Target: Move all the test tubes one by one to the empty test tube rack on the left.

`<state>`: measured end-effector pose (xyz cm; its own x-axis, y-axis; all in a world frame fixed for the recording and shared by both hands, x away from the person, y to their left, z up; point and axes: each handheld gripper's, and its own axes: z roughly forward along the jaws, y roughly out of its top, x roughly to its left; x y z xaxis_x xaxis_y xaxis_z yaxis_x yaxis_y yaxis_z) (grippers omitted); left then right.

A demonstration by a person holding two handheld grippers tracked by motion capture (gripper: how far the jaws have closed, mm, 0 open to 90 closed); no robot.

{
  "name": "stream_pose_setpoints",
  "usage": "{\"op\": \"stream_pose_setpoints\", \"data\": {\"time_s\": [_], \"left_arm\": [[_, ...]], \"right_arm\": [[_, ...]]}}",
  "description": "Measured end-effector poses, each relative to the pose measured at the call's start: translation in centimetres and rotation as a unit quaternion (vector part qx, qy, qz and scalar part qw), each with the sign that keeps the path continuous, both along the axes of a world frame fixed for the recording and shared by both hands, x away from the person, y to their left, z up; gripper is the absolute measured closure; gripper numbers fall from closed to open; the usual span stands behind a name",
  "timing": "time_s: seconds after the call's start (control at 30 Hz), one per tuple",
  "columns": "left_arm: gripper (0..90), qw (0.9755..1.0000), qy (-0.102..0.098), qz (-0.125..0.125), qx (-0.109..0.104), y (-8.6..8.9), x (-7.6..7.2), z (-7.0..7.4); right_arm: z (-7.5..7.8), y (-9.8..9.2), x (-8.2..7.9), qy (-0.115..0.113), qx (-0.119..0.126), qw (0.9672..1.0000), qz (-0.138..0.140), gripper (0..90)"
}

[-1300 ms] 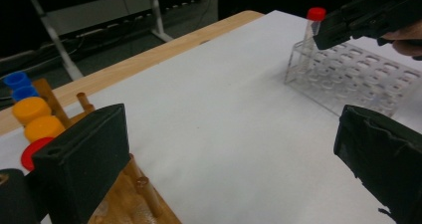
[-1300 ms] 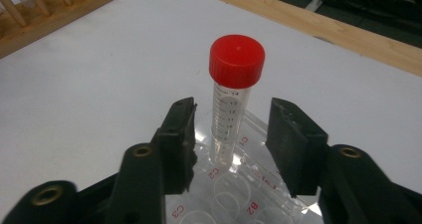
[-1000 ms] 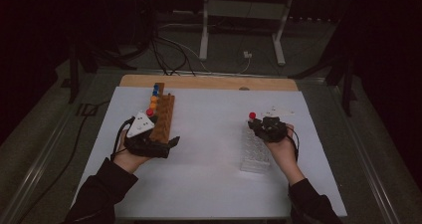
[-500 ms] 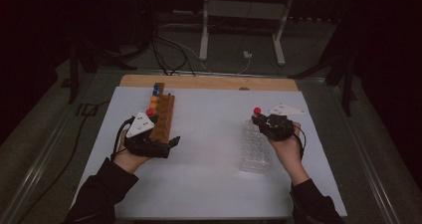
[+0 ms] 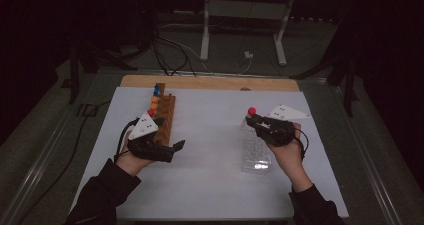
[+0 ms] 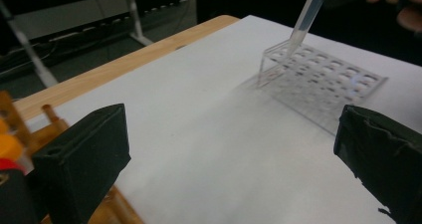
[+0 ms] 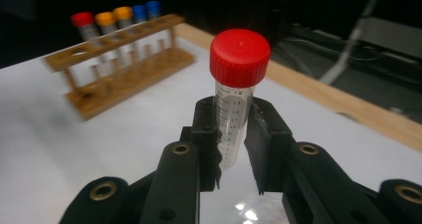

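My right gripper (image 7: 234,134) is shut on a clear graduated tube (image 7: 233,129) with a red cap (image 7: 240,57), held upright. In the high view this right gripper (image 5: 256,123) hovers over the far end of a clear plastic rack (image 5: 256,155), with the red cap (image 5: 251,111) on top. From the left gripper view, the tube's pointed tip (image 6: 298,27) hangs at the clear rack's (image 6: 323,79) far corner. My left gripper (image 5: 172,149) rests beside a wooden rack (image 5: 165,116), and its jaws (image 6: 229,154) stand wide open with nothing between them.
The wooden rack (image 7: 124,69) holds several tubes with red, orange and blue caps. A white sheet (image 5: 210,135) covers the table, and a wooden strip (image 5: 210,82) runs along its far edge. Cables and a metal stand (image 5: 240,30) lie on the floor beyond.
My right gripper has risen and shifted slightly with the red-capped tube, drawing it up from the clear rack. The left hand has stayed put.
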<state>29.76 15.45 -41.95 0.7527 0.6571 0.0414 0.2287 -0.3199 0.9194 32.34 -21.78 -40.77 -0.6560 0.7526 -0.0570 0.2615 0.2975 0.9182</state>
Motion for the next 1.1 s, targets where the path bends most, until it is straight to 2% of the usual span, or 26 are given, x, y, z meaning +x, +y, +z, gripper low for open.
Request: {"op": "stream_pose_setpoints", "data": {"time_s": [0.17,0.47,0.8,0.97,1.1], "left_arm": [[2.0,0.9998,0.005,-0.02,-0.002,-0.6,-0.4,0.2],[2.0,0.9988,0.006,-0.048,-0.009,-1.7,-1.2,0.6],[2.7,0.996,0.009,-0.089,-0.01,-3.4,-2.0,0.8],[8.4,0.9946,0.006,-0.103,-0.01,-4.1,-2.4,0.8],[18.3,0.9931,0.002,-0.117,-0.01,-4.4,-2.6,0.6]], "right_arm": [[-0.8,2.2,-1.1,0.014,-0.015,0.9989,0.041,75.5],[-2.0,5.3,-2.9,0.037,-0.034,0.9934,0.103,75.5],[-2.7,7.3,-4.2,0.048,-0.04,0.9879,0.142,75.5],[-3.0,8.1,-4.8,0.053,-0.045,0.9848,0.159,75.5],[-3.1,8.6,-5.2,0.054,-0.049,0.9829,0.169,75.5]]}}
